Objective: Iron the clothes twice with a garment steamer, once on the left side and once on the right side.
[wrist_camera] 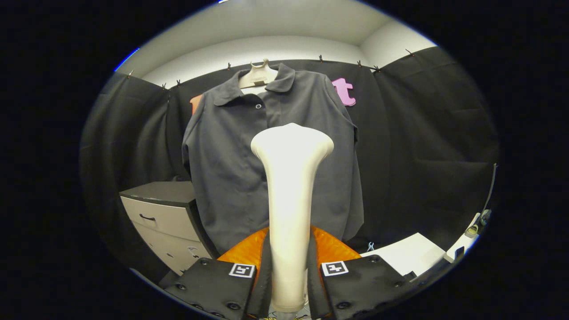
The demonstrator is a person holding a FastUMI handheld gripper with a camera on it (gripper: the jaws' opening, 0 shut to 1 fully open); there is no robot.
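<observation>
Tool (289,271) clenched on garment steamer (290,195) handle, long axis upright. Steamer head faces shirt (231,169) straight ahead, apart, slightly toward its right half.

I'm seeing a cream-white garment steamer (290,195) standing out against the dark grey shirt (231,151). My gripper (289,275) is showing black fingers with black-and-white square markers over orange. The drawer cabinet (164,218) is looking pale grey, dark-topped.
</observation>
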